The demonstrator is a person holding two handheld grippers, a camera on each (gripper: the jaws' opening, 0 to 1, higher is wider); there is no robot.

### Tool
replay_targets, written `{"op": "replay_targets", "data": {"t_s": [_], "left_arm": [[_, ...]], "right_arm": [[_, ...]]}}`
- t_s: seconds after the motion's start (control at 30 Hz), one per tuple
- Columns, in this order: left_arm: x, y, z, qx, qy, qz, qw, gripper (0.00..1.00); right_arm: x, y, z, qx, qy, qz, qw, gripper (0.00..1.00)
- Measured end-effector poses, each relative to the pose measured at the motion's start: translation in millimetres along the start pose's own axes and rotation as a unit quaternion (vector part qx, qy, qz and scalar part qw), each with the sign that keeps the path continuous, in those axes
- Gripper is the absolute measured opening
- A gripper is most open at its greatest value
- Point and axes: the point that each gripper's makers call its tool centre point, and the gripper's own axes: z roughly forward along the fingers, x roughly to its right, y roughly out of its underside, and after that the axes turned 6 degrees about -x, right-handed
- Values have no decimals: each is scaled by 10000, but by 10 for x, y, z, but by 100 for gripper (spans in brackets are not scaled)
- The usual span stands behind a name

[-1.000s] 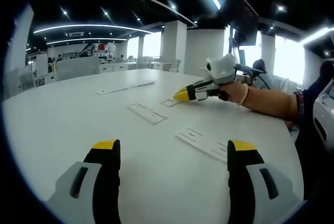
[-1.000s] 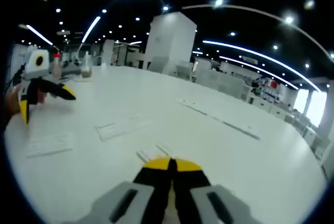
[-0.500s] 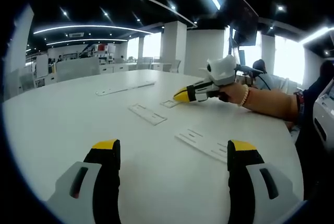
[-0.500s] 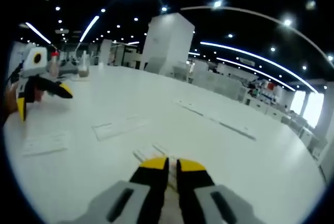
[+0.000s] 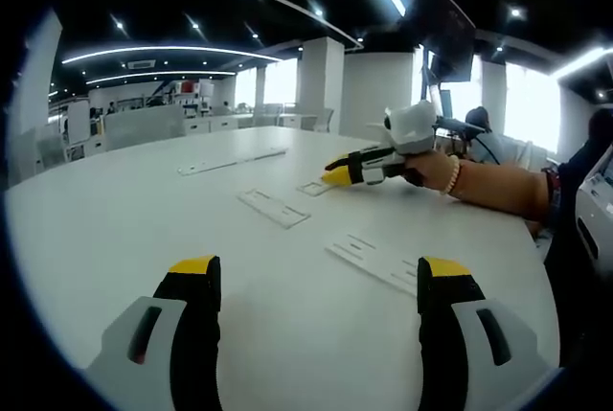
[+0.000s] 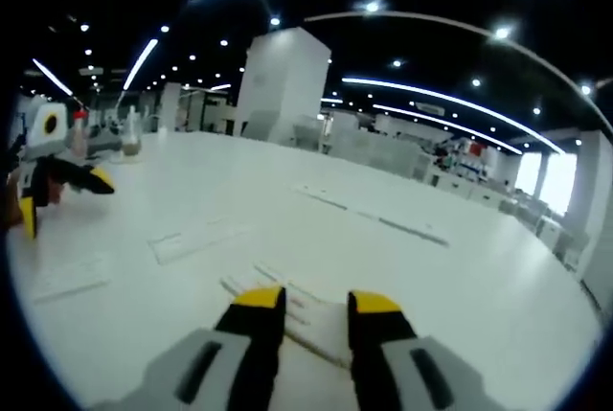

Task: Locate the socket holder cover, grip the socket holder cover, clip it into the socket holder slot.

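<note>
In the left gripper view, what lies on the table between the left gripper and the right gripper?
Two flat white plates lie on the table: one nearer the left gripper at, one further at, short of the right gripper.

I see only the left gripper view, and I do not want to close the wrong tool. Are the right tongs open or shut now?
Observer: In the right gripper view the right tongs are open, with the jaws clearly apart.
Operator: What lies near them?
Observer: A flat white piece lies on the table between the two jaws. They are not shut on it.
Operator: Is something behind my left tongs?
Observer: Yes. Behind the left tongs some small containers stand on the table, too blurred to name.
</note>
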Motion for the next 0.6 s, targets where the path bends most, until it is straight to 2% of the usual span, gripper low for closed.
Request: {"op": "replay_targets", "data": {"t_s": [0.6], "left_arm": [[-10, -23, -10, 24, -7, 23, 10000, 83]], "right_arm": [[219, 51, -1, -25, 369, 605, 9975, 56]]}}
